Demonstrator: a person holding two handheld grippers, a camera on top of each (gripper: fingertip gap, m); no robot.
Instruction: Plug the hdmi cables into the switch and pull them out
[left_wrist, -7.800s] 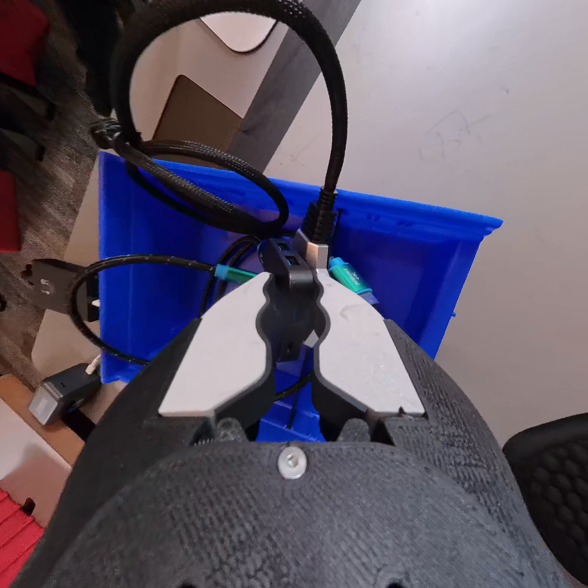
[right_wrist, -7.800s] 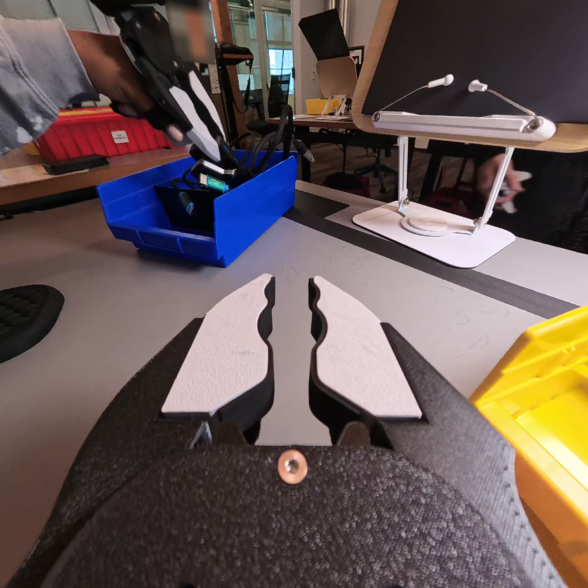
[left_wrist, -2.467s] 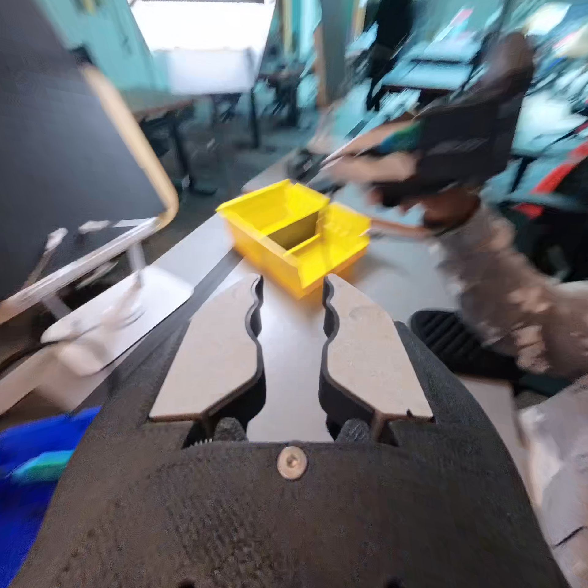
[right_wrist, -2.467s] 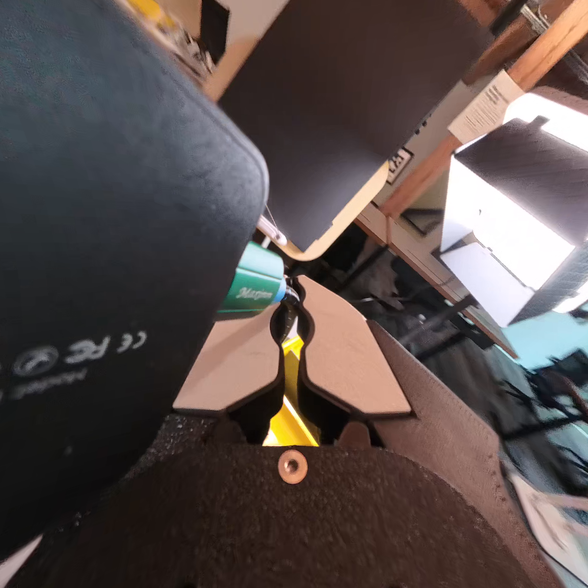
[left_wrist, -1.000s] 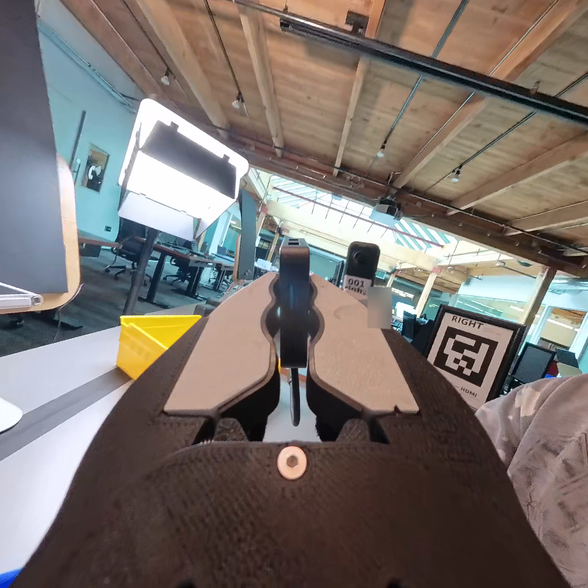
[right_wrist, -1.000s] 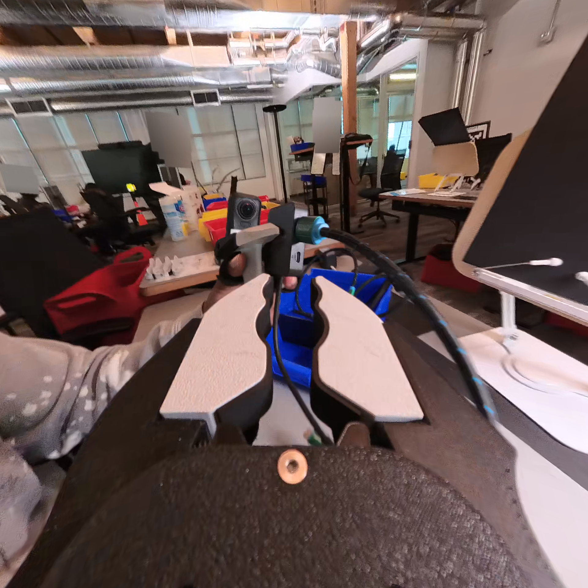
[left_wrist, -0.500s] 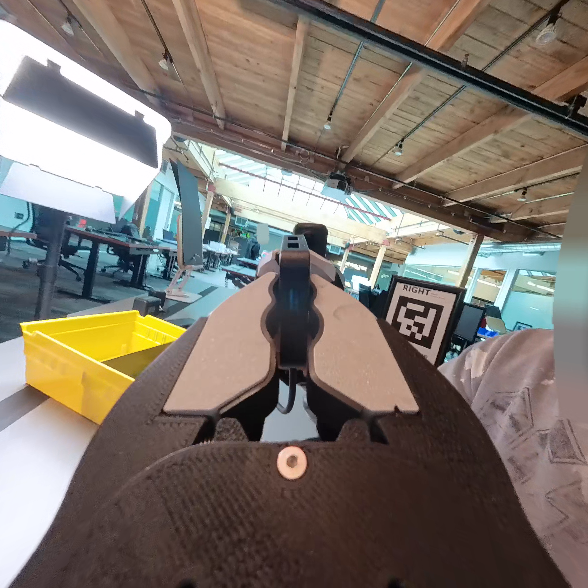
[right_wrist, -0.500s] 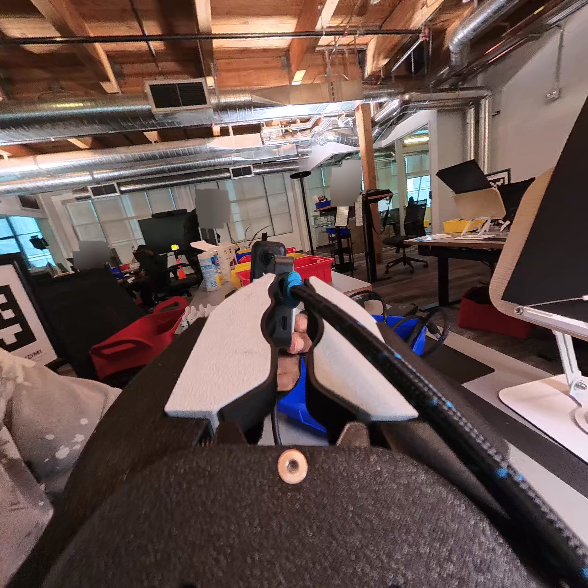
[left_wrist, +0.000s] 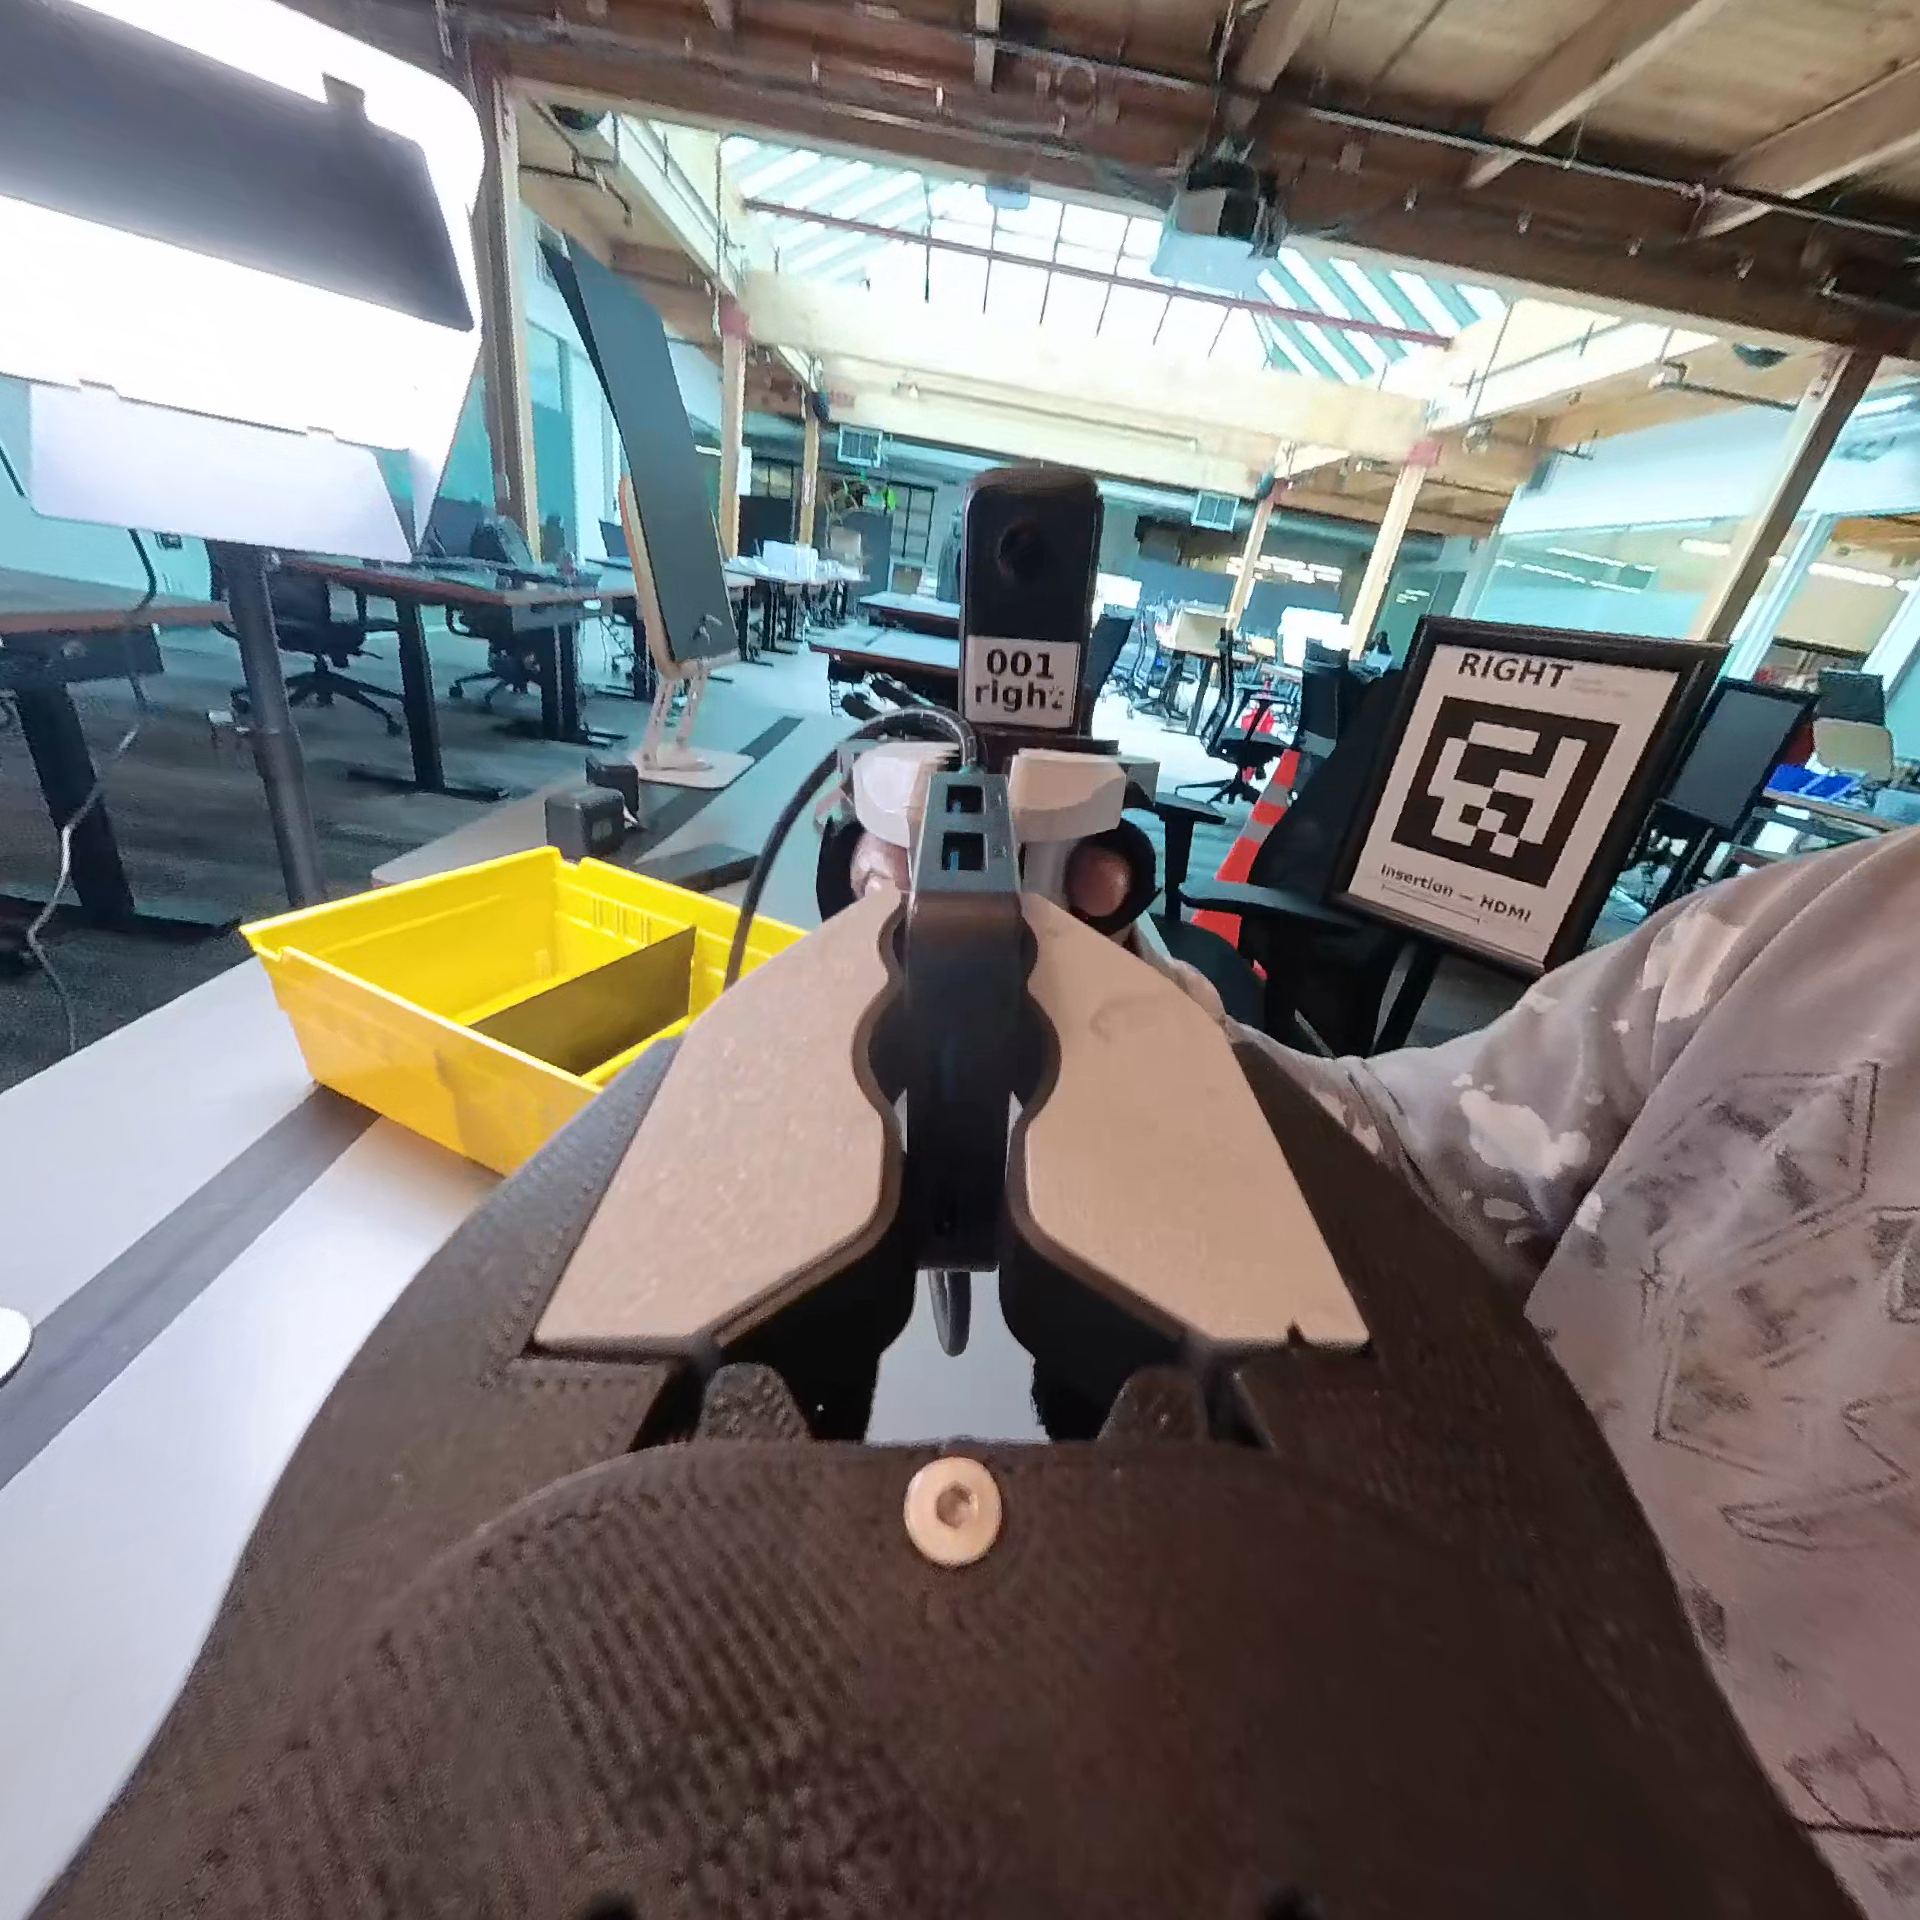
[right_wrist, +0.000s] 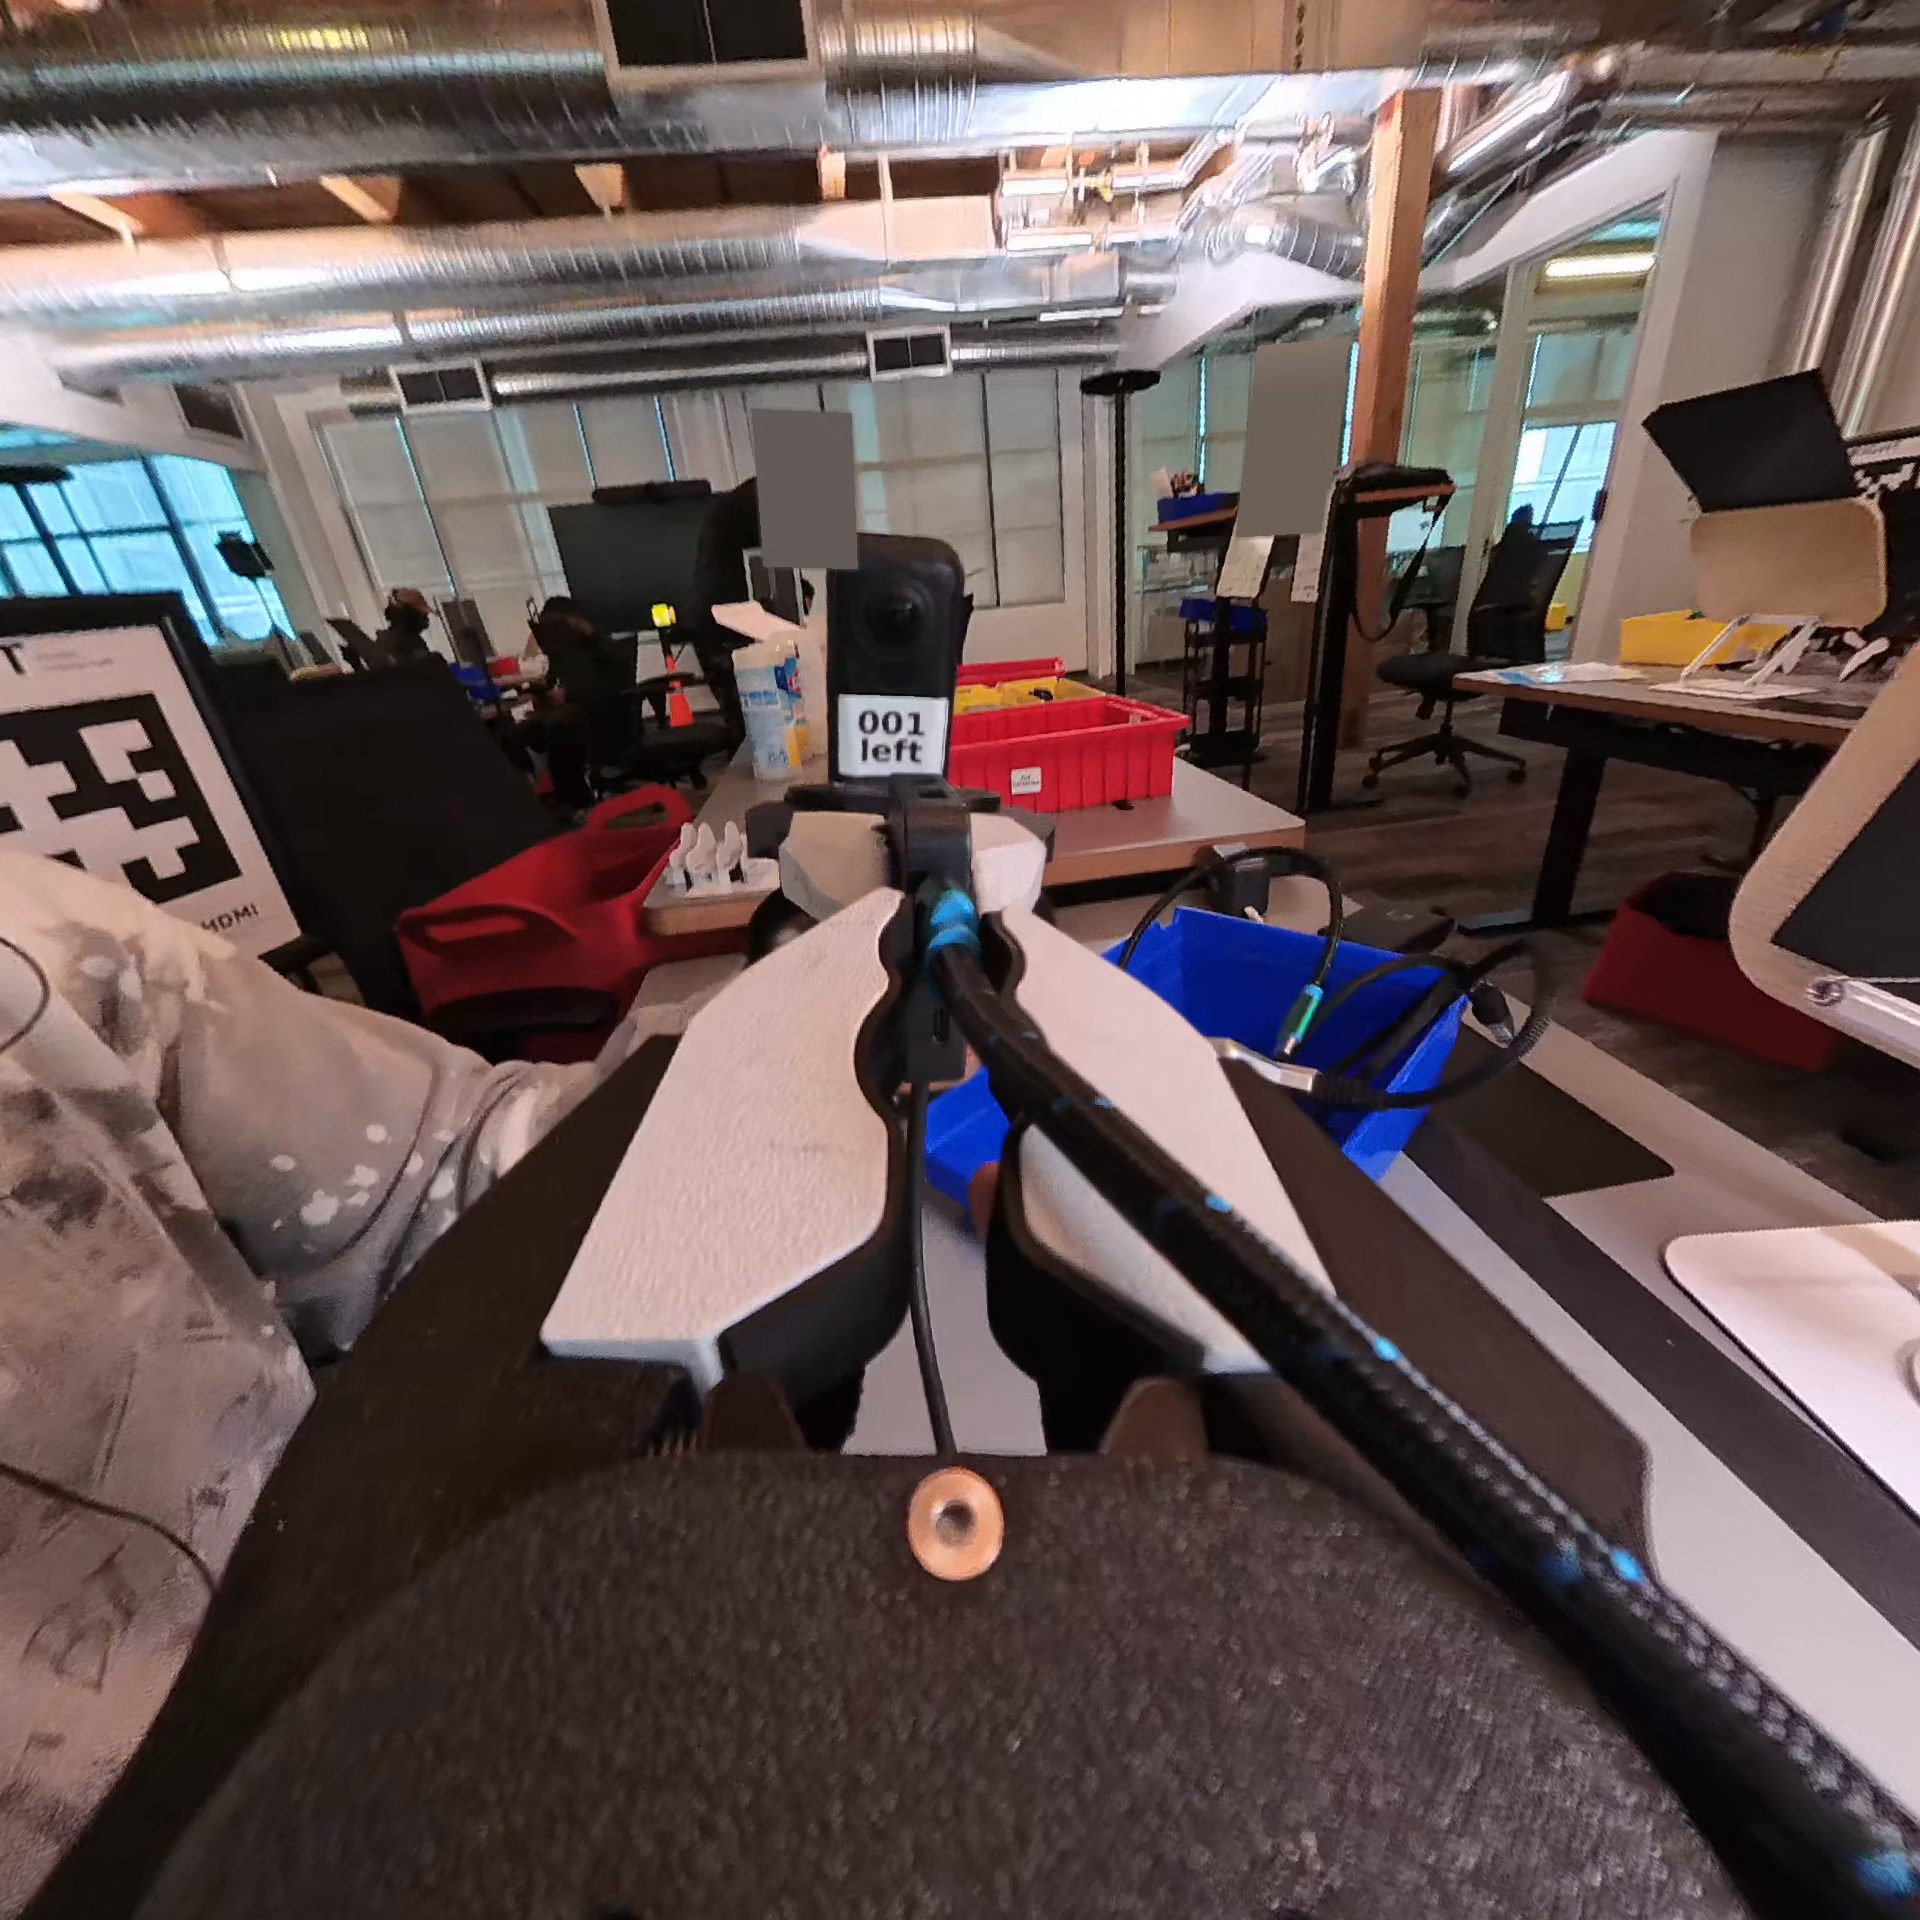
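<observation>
- The grey desk (left_wrist: 125, 1164) carries a yellow bin (left_wrist: 416, 997) on one side and a blue bin (right_wrist: 1278, 997) on the other; spare cables (right_wrist: 1382, 1029) spill out of the blue bin.
- Both tools are raised above the desk and face each other, each one's camera showing in the other's view.
- The left hand-held gripper (left_wrist: 956, 935) is clamped on the black switch (left_wrist: 958, 997), held edge-on with its two empty square ports pointing toward the right tool.
- The right hand-held gripper (right_wrist: 940, 935) is closed around the blue-collared plug (right_wrist: 948, 914) of a thick braided HDMI cable (right_wrist: 1299, 1340), which trails back over its right finger and out of frame.
- In the right wrist view the plug's tip meets the end of the switch; whether it is fully seated is hidden by the fingers.
- Progress, as I judge it: this is the first insertion, at or just short of contact. Pushing home, plugging any further cable and pulling them all out remain.
- Compared with a second ago, the two tools have closed in: then the switch and plug sat apart with the cable arcing freely and the right fingers open and empty; now the plug sits between those fingers, lined up with the switch.
- Nearly eight seconds ago the switch was still being lifted from the blue bin.
</observation>
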